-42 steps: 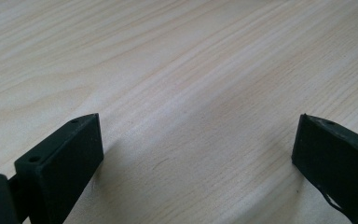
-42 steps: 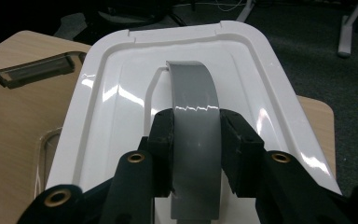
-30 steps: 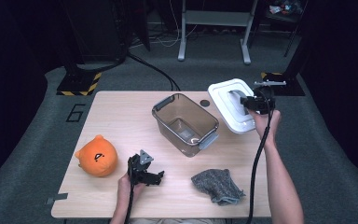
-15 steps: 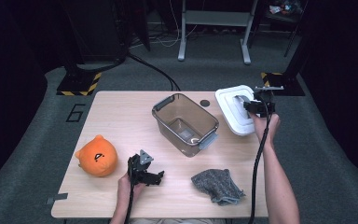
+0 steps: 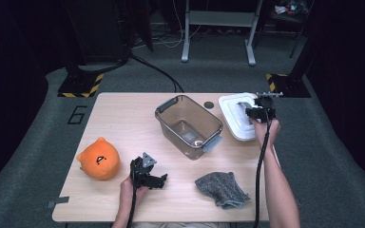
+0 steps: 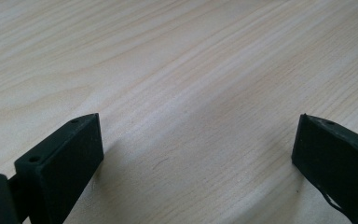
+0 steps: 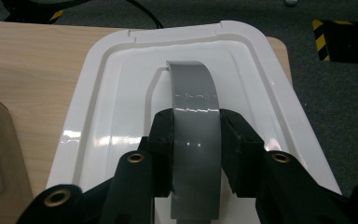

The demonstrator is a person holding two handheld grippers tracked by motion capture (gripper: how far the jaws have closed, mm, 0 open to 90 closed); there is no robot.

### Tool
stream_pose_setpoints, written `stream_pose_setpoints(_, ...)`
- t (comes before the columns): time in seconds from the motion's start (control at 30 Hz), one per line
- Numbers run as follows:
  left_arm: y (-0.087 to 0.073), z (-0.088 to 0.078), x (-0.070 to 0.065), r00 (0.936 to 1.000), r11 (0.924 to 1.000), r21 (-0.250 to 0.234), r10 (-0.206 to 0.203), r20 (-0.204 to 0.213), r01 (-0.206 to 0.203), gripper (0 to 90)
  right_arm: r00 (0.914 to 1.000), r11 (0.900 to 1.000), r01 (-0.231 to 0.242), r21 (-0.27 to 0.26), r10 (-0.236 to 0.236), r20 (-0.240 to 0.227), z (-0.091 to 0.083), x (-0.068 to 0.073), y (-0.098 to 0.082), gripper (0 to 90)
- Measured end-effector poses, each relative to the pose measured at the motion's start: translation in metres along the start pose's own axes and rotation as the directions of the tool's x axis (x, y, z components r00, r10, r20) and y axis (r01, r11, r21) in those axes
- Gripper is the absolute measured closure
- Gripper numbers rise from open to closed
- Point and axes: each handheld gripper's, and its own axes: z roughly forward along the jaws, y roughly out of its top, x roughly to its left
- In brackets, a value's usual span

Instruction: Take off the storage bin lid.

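White rectangular plastic lid [image 5: 237, 115] with a grey arched strap handle [image 7: 195, 126] lies at the far right of the pale wooden surface [image 5: 123, 123], just beside the clear brownish plastic storage bin [image 5: 188, 124] that stands open with its grey latches showing. The right hand-held gripper [image 7: 196, 135] has its two black jaws pressed against either side of that grey handle, gripping it across its width; in the high view this right hand-held gripper [image 5: 259, 110] sits directly over the lid's middle. The lid looks flat on the surface, its near edge reaching the surface's right border.

The left hand-held gripper [image 5: 147, 172] rests low near the front of the surface with its jaws spread wide over bare wood, holding nothing. An orange round plush toy [image 5: 98, 158] lies to its left, and a crumpled grey knitted cloth [image 5: 221, 189] lies to its right, both apart from the bin.

Judging from this, the step in hand is the handling of the lid by its handle: the grip is made and the lid is either at the point of being lifted or of being let go. If the lid is meant for the bin, the next move calls for a level lift, a short carry leftward over the bin's rim, and careful squaring of the lid's corners with the bin before lowering. The strap is glossy and curved, so it could slip in the jaws if the lid tilts.
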Motion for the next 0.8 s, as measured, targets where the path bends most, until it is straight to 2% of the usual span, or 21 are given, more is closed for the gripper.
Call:
stream_pose_setpoints(0.2, 0.0, 0.0, 0.0, 1.0, 1.0, 0.0, 0.0, 0.0, 0.0, 1.8, 0.9999, 1.0, -0.012, 0.023, 0.012, -0.005, 0.013, 0.003, -0.009, 66.5)
stream_pose_setpoints(0.37, 0.0, 0.0, 0.0, 1.0, 1.0, 0.0, 0.0, -0.001, 0.0, 1.8, 0.9993, 0.999, -0.036, 0.022, 0.036, -0.007, 0.023, 0.004, -0.016, 66.5)
stream_pose_setpoints(0.47, 0.0, 0.0, 0.0, 1.0, 1.0, -0.001, 0.0, -0.001, 0.0, 1.8, 0.9986, 0.998, -0.053, 0.039, 0.053, -0.002, 0.029, 0.006, -0.02, 66.4)
stream_pose_setpoints(0.8, 0.0, 0.0, 0.0, 1.0, 1.0, -0.001, -0.002, 0.0, 0.002, 1.8, 0.9986, 0.997, -0.051, 0.057, 0.05, 0.013, 0.045, 0.013, -0.034, 66.4)
